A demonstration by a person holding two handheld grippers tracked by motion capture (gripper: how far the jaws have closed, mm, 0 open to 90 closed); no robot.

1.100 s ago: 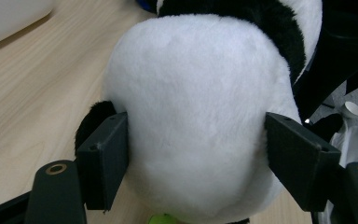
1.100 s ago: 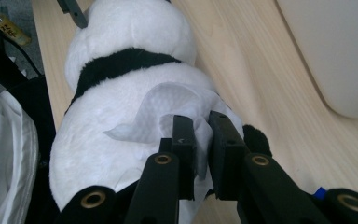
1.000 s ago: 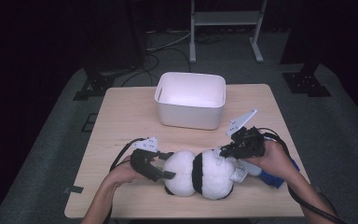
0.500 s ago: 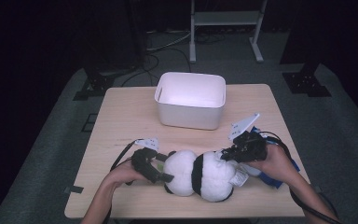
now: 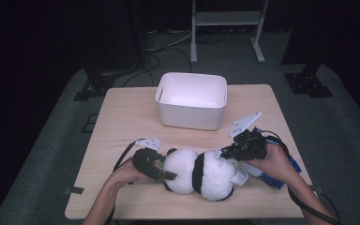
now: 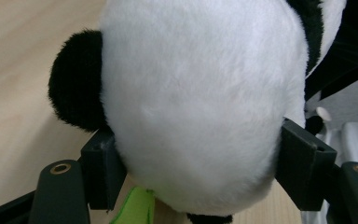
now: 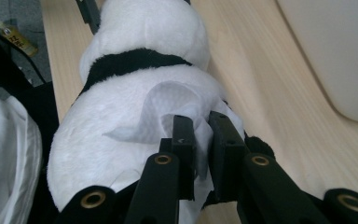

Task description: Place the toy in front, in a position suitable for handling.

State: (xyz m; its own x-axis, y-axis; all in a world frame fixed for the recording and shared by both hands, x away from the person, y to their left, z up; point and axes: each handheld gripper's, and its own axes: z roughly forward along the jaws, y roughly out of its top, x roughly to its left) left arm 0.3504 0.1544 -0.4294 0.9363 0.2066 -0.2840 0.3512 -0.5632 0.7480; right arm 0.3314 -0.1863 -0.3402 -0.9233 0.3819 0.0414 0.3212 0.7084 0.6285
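With the left gripper [image 5: 161,169] clamped on the plush panda's [image 5: 198,173] head, the right gripper [image 7: 200,140] pinches a tissue [image 7: 168,109] against its body, mid-wipe; next, light strokes.

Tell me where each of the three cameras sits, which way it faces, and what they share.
High view: above the person's side, facing forward and down on the wooden table; both forearms enter below, left gripper, right gripper, white plastic bin.
Left gripper view: rides the left gripper, jaws around the black-and-white plush panda.
Right gripper view: rides the right gripper, jaws pinching the panda's white fabric tag.
Shared: the panda and tabletop.
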